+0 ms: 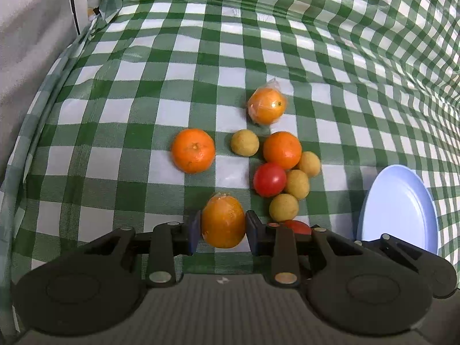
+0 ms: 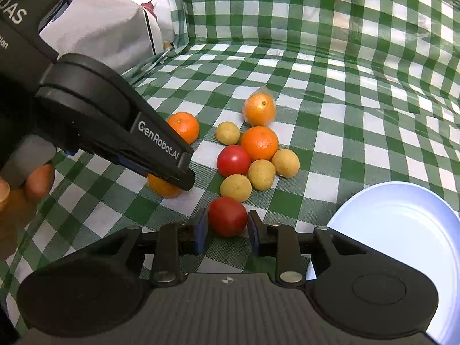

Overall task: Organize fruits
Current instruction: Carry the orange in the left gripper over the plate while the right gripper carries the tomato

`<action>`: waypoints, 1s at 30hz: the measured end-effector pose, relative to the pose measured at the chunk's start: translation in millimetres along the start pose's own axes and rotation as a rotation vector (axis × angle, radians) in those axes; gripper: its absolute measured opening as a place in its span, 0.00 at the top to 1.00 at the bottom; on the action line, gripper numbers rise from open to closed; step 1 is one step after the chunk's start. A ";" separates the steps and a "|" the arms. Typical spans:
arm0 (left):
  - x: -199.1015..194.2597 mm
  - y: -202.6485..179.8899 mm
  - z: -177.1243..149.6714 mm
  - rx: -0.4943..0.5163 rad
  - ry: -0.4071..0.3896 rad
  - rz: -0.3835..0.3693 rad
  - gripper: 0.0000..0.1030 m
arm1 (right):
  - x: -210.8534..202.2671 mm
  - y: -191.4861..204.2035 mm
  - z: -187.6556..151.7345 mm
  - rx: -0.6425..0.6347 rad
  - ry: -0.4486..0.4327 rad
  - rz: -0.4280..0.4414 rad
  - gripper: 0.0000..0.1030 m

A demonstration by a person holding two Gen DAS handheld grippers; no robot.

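While both tools gripped fruit, left tool (image 1: 221,227) clamped a wrapped orange (image 1: 223,221), right tool (image 2: 227,227) clenched a tomato (image 2: 227,216). Plate (image 2: 402,230) lay right of the tomato, near; right hand nearer, so tomato likely goes first.

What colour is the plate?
Pale blue plate, clearest in the left wrist view.

Green and white checked cloth (image 1: 201,57). Round orange fruits (image 1: 193,150), red tomatoes (image 1: 269,179), yellow-brown balls (image 1: 244,142). Pale blue plate (image 1: 402,207) on the right.
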State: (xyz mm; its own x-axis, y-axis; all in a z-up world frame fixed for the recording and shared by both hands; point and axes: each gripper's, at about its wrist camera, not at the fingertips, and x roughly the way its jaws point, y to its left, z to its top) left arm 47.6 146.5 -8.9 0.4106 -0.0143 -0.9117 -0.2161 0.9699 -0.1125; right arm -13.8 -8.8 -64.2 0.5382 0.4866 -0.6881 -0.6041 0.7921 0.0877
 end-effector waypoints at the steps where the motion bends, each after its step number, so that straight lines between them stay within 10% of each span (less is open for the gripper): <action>1: -2.0 -1.3 0.9 0.000 -0.010 0.000 0.65 | -4.4 -1.4 1.5 0.009 -0.013 -0.004 0.70; 19: -44.2 -84.7 -17.3 0.174 -0.228 -0.168 0.65 | -93.4 -96.8 -9.3 0.223 -0.133 -0.301 0.71; 30: -30.0 -148.9 -44.5 0.316 -0.213 -0.244 0.65 | -107.4 -141.1 -28.2 0.344 -0.102 -0.376 0.71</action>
State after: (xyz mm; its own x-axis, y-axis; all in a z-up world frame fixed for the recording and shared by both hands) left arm 28.1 -8.3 17.6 0.5964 -0.2338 -0.7678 0.1775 0.9714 -0.1579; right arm -3.0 -183.1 -23.0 0.7460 0.1646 -0.6453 -0.1388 0.9861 0.0911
